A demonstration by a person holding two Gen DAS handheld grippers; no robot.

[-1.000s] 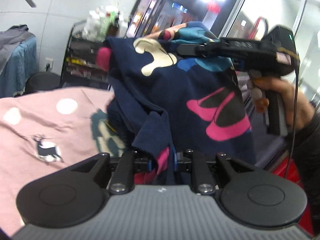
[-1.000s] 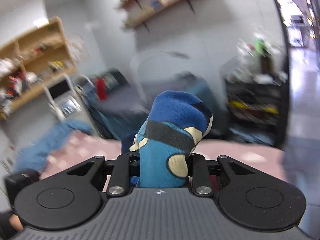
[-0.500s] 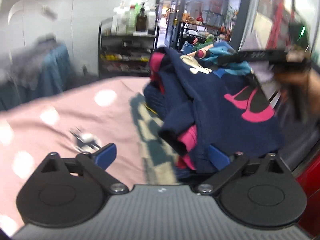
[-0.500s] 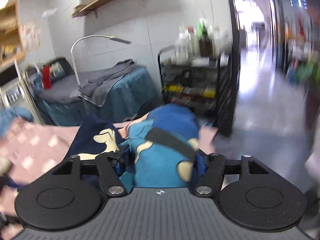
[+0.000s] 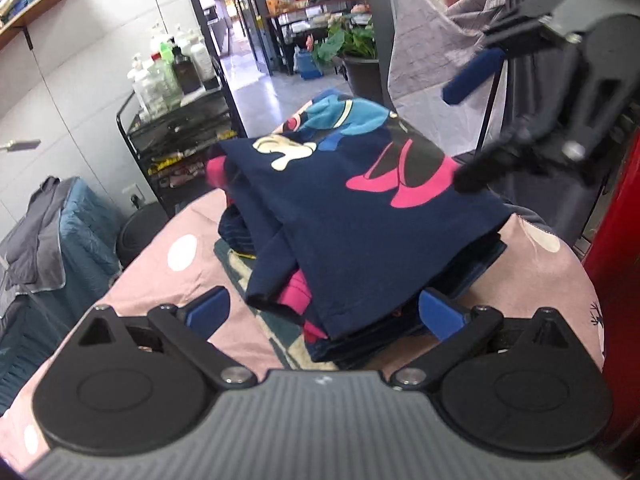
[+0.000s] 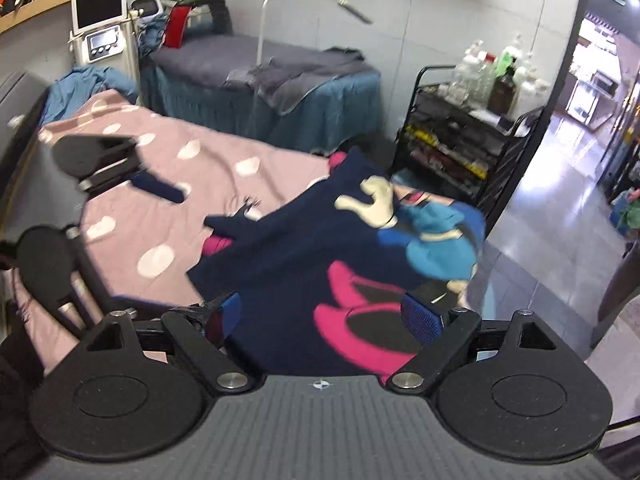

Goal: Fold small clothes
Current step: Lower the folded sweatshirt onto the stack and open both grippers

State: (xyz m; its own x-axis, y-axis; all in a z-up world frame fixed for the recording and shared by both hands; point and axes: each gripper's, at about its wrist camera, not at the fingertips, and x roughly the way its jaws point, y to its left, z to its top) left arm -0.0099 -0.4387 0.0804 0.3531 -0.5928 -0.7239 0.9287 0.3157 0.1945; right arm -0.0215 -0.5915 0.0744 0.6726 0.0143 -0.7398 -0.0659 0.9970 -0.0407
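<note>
The left claw (image 5: pixel 322 316) and right claw (image 6: pixel 320 318) are spread wide, nothing pinched, the jaws having just been opened. The navy cartoon-print cotton garment (image 5: pixel 360 216) is seen folded at frame centre, just beyond the blue pads, atop a stack on the pink white-dotted bedsheet (image 5: pixel 176 232). Loose edges should be squared and flattened before withdrawal.

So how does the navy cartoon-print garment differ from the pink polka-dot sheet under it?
The navy cartoon-print garment is dark, with one big pink, blue and cream figure; the pink polka-dot sheet is pale with repeated white dots. The garment is folded into a compact bundle on a pile of clothes; the sheet lies spread flat across the surface. The garment covers only one end, the sheet nearly all of it. Both are soft fabric, and no fingers hold either.
</note>
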